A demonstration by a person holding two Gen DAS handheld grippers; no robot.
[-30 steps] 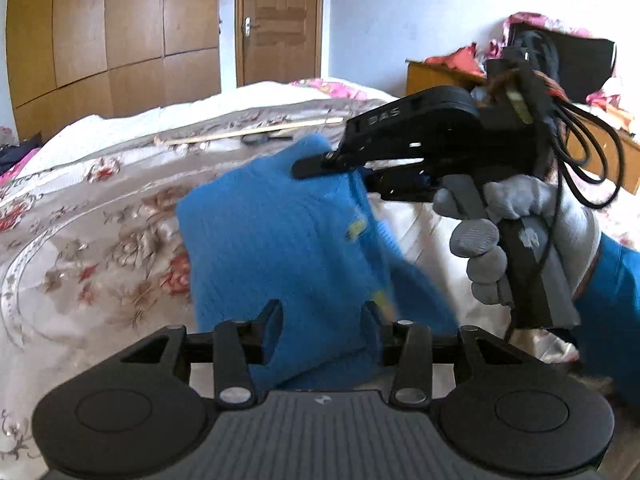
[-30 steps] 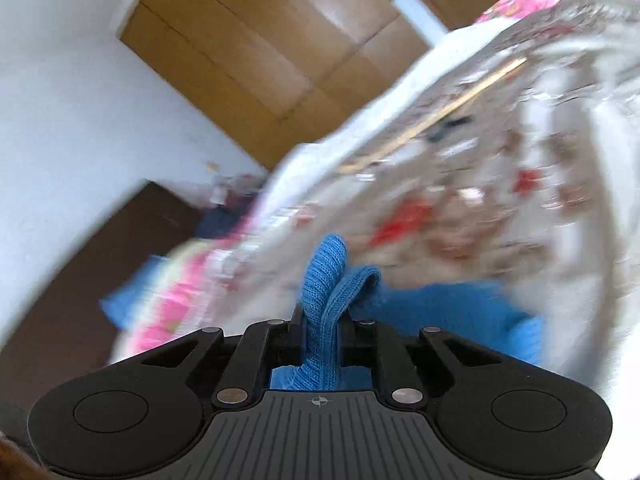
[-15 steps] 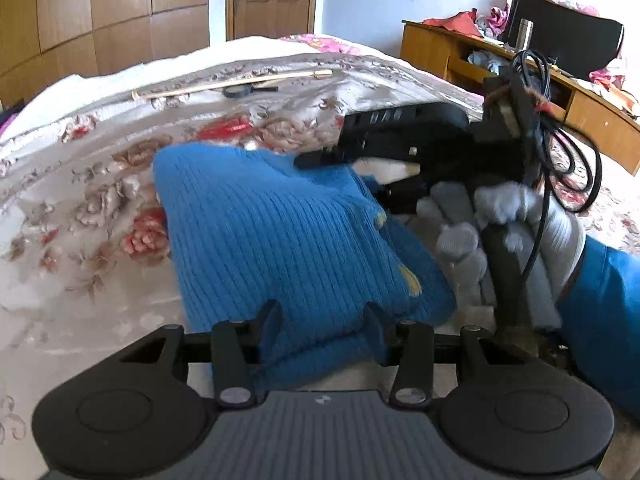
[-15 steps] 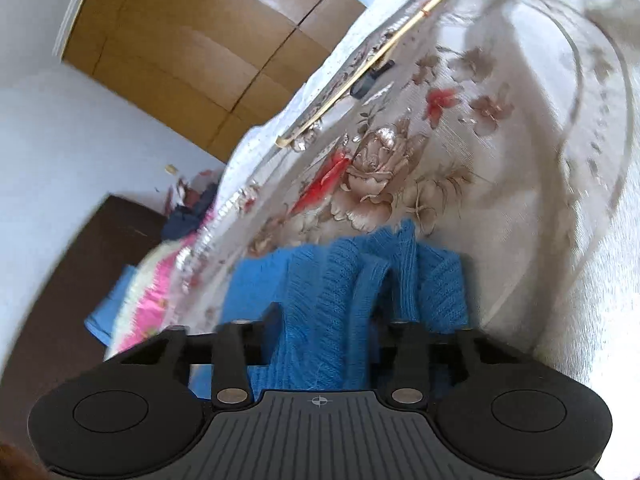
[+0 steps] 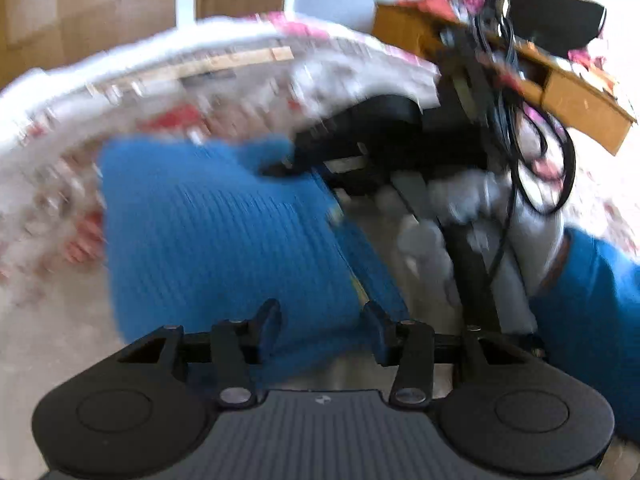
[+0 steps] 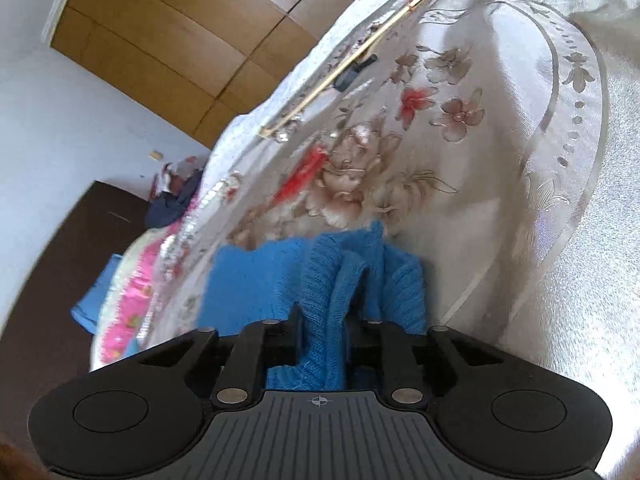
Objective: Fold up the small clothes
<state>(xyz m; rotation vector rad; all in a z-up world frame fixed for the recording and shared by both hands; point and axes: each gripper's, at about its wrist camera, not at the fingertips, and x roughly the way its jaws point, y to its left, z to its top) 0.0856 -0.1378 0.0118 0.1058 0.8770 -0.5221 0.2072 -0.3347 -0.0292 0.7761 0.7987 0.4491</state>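
A blue knit sweater (image 5: 220,240) lies folded on the flowered bedspread (image 5: 60,320). My left gripper (image 5: 324,320) is shut on its thick near edge, and the knit fills the gap between the fingers. A gloved hand (image 5: 460,220) holds my right gripper (image 5: 280,168) at the sweater's far right corner. In the right wrist view a raised fold of the sweater (image 6: 332,280) stands between the fingers of the right gripper (image 6: 326,320). Its jaws are opening, and a dark gap shows beside the fold on the right.
A long wooden stick (image 6: 352,60) and a small dark object (image 6: 352,72) lie far across the bedspread (image 6: 520,160). A wooden dresser (image 5: 560,92) with clutter stands right of the bed. Wardrobe doors (image 6: 180,40) line the far wall.
Both grippers have come down toward the bed with the sweater, which now lies flatter. The right gripper's fingers stand wider around the fold than a second ago. The left view has blurred.
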